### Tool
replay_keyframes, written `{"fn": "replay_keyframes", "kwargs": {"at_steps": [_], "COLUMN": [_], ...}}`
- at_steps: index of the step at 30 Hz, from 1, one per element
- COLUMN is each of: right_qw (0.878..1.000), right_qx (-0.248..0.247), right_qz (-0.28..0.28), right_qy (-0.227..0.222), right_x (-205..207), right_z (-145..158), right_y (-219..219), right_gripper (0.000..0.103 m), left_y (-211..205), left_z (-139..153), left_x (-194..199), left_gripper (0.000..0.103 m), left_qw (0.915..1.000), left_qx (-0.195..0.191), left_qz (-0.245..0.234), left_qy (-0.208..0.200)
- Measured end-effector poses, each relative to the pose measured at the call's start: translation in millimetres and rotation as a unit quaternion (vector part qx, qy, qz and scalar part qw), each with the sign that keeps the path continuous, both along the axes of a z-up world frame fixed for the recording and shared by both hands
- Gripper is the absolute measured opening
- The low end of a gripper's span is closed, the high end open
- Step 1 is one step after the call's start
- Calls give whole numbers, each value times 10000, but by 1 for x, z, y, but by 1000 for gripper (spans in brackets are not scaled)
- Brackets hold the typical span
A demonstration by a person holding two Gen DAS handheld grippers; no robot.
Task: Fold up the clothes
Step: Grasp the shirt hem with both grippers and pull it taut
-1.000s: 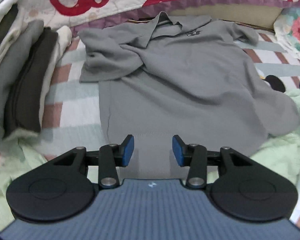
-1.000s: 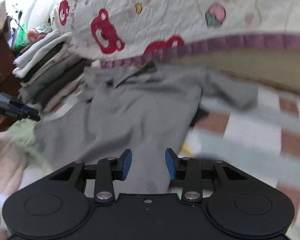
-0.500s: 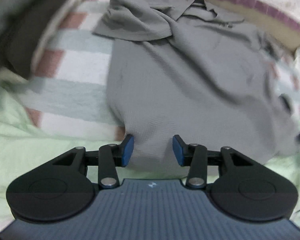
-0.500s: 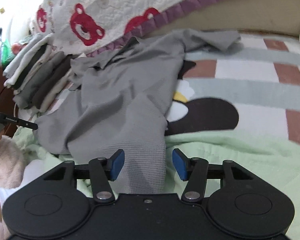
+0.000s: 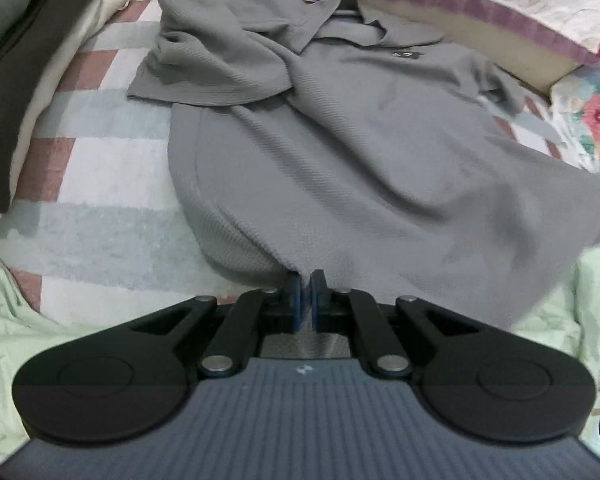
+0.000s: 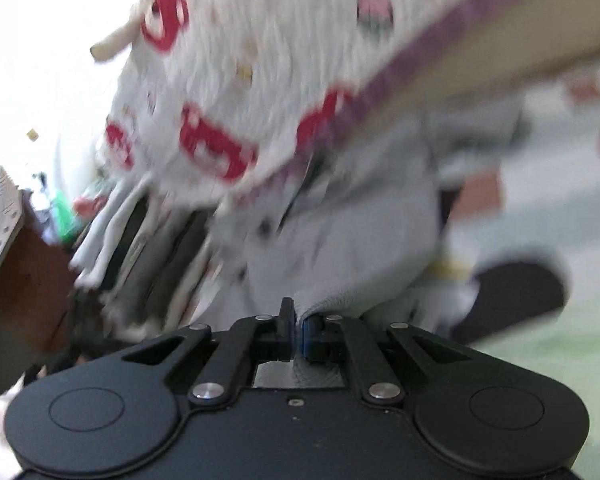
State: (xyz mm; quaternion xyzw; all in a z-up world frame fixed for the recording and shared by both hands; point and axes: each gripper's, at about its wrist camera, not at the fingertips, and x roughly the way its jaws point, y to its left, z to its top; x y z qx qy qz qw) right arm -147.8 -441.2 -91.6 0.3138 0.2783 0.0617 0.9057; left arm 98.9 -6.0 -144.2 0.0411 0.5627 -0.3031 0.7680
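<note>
A grey polo shirt (image 5: 360, 152) lies spread on the bed, collar at the far end, with its left sleeve folded across the chest. My left gripper (image 5: 306, 292) is shut on the shirt's bottom hem at the near left corner, and the cloth bunches up at the blue pads. In the blurred right wrist view, my right gripper (image 6: 298, 328) is shut on the grey polo shirt (image 6: 340, 248) at its hem, and the fabric rises from between the fingers.
A stack of folded clothes (image 5: 28, 64) lies at the left, and the same stack of folded clothes (image 6: 148, 248) shows in the right wrist view. A bear-print quilt (image 6: 252, 60) hangs behind. The checked bed sheet (image 5: 100, 184) and a pale green blanket (image 5: 28, 320) lie around the shirt.
Both grippers went from open to shut on the shirt's bottom hem. The right wrist view has swung and blurred, with the hem lifted.
</note>
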Motion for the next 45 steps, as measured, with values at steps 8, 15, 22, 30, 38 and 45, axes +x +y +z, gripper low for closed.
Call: {"fn": "replay_keyframes", "kwargs": {"at_steps": [8, 15, 22, 30, 38, 45], "right_qw": [9830, 9739, 9803, 9875, 9880, 9868], "right_qx": [-1612, -1932, -1563, -1381, -1543, -1579], "right_qz": [-359, -319, -447, -423, -98, -57], "right_qy": [801, 1147, 1121, 626, 74, -368], "right_x": [63, 109, 116, 70, 25, -63], "right_z": [21, 4, -9, 19, 89, 140], "right_y": [-11, -16, -31, -31, -17, 6], "right_gripper": [6, 6, 7, 6, 6, 6], "left_y": [6, -16, -26, -19, 12, 64], "left_z": [10, -12, -50, 30, 156, 165], "left_x": [-13, -22, 12, -23, -69, -107], "left_gripper": [22, 41, 47, 3, 3, 3], "left_qw": [9983, 9892, 9958, 9905, 9640, 9852], "left_qx": [-38, 427, 261, 362, 149, -533], "left_qz": [-480, -1307, -556, -705, -386, 90], "left_qy": [-316, -507, 674, -1126, -2626, -1629]}}
